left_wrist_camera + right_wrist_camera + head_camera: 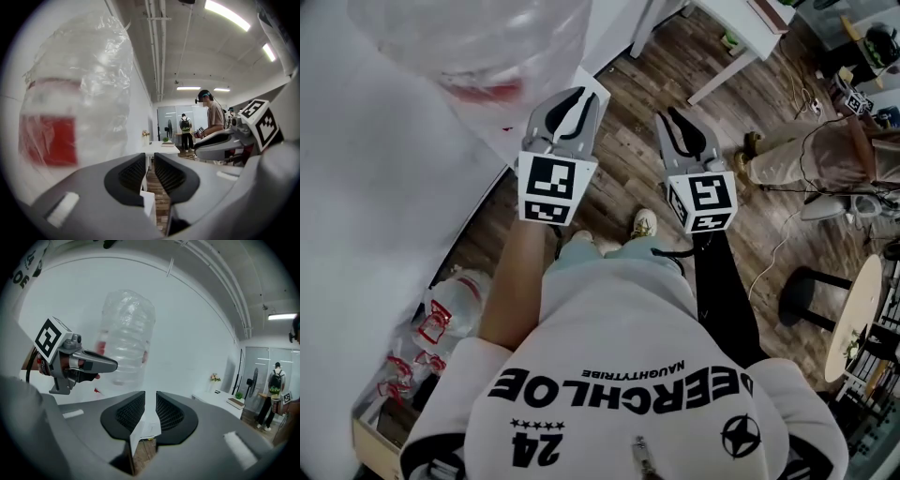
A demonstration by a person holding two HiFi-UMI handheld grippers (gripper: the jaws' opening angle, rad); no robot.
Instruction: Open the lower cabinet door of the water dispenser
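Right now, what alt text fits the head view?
The left gripper and right gripper, both empty with jaws slightly apart, are held side by side above a wood floor. A white dispenser with a clear bottle stands at left.

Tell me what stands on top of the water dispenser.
A large clear water bottle wrapped in plastic film, with a red label showing. Where its neck meets the dispenser cannot be seen.

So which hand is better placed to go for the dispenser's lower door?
Left, probably. The left gripper sits right by the dispenser and its bottle; the right gripper hangs farther out over the floor. Both are empty. The door itself is out of view.
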